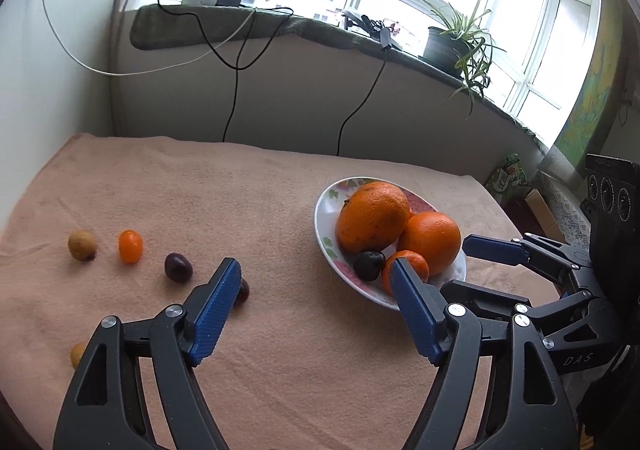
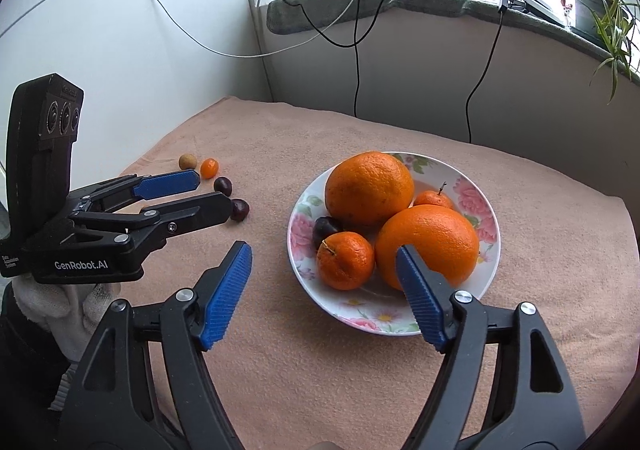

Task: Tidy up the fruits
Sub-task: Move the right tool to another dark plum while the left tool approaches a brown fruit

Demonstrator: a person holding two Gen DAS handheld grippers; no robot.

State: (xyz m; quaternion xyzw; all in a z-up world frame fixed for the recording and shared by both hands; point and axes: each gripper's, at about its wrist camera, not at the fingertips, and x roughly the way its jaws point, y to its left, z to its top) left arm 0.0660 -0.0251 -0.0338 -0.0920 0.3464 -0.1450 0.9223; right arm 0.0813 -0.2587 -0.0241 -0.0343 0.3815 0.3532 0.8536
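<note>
Fruit sits in two groups on the peach cloth (image 1: 280, 370): a floral plate (image 2: 486, 210) right of centre holds two large oranges (image 2: 368, 186), two mandarins (image 2: 346, 260) and a dark plum (image 2: 325, 227), while a longan (image 1: 81, 245), kumquat (image 1: 130, 246) and two dark cherries (image 1: 178, 267) lie loose at left. The left gripper (image 1: 316, 278) and right gripper (image 2: 324, 264) are both spread wide, empty. These small fruits look light, smooth and apt to roll or bruise, so pinch gently across the widest part.
</note>
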